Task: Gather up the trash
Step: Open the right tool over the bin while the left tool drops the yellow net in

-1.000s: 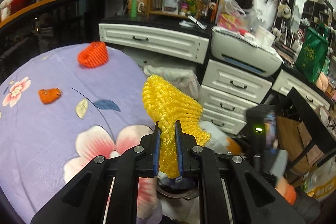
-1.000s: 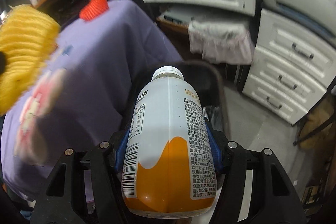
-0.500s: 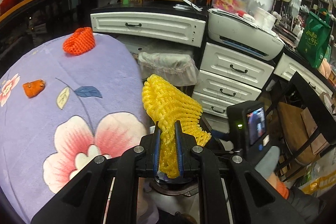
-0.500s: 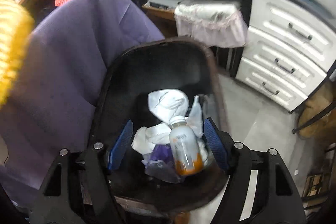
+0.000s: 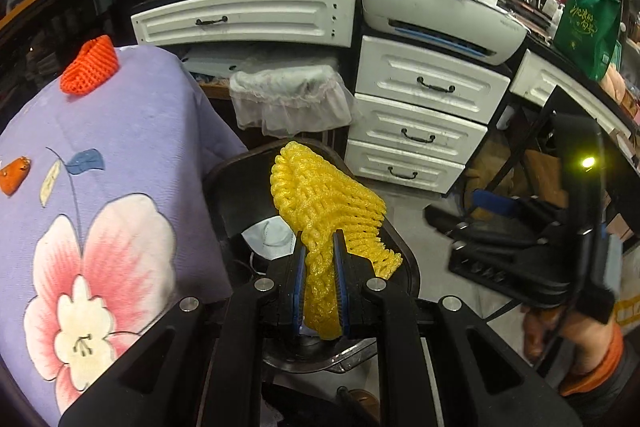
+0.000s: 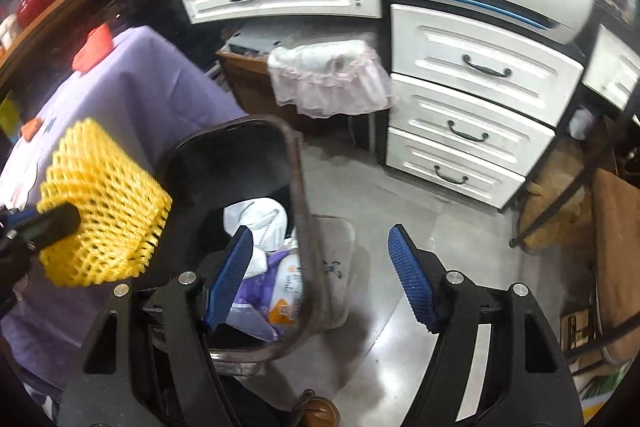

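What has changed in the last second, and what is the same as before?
The right gripper let go of the bottle, which now lies in the trash bin, and has moved off to the bin's right. The left gripper still holds the yellow foam net, now over the bin.

White drawers (image 6: 464, 95) on grey floor (image 6: 384, 219); purple floral tablecloth (image 5: 120, 155) left.

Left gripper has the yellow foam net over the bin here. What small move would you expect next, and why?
Probably opening the left gripper to drop the yellow foam net. Its jaws are shut on the net, which hangs above the black trash bin that already holds a bottle and crumpled paper. The right gripper is open and empty, off to the side.
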Motion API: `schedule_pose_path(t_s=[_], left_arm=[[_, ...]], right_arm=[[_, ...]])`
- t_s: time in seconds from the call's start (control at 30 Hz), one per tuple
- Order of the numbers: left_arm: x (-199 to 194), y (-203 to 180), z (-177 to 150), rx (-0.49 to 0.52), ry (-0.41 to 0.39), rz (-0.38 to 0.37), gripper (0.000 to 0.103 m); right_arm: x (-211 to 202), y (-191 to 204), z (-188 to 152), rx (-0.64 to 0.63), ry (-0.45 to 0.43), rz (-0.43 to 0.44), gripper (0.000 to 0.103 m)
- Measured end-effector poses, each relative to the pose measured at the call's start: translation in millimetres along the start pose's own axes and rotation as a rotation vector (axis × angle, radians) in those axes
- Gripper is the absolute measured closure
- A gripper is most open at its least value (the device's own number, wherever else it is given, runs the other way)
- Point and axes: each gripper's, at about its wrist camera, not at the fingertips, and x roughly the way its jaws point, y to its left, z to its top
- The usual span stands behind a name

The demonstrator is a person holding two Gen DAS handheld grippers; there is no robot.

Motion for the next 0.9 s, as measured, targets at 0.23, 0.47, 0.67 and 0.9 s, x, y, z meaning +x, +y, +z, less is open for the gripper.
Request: schedule_pose_path(t_s=[0.23,0.47,0.67,0.9], left_arm=[[14.3,-9.3,-2.6,0.03,0.039,-0.008,0.089],[25.6,-12.1,-5.3,0.041,0.069,-0.018,0.065],[17.8,-13.4,-4.3,0.046,0.039,-0.024,0.044],[2.6,-15.7,-2.4,0.051,-0.005,-0.043,0.031]], right_arm=[[-10.2,-10.0,-3.2,0.018,-0.017,-0.014,0.033],[-13.6,-11.1,-4.1,0.019,-0.022,-0.006,0.033],[-17.6,-8.6,-1.7,0.018,-0.031,0.003,0.033],[-24.4,-6.2,1.5,0.017,-0.045,0.015,0.032]])
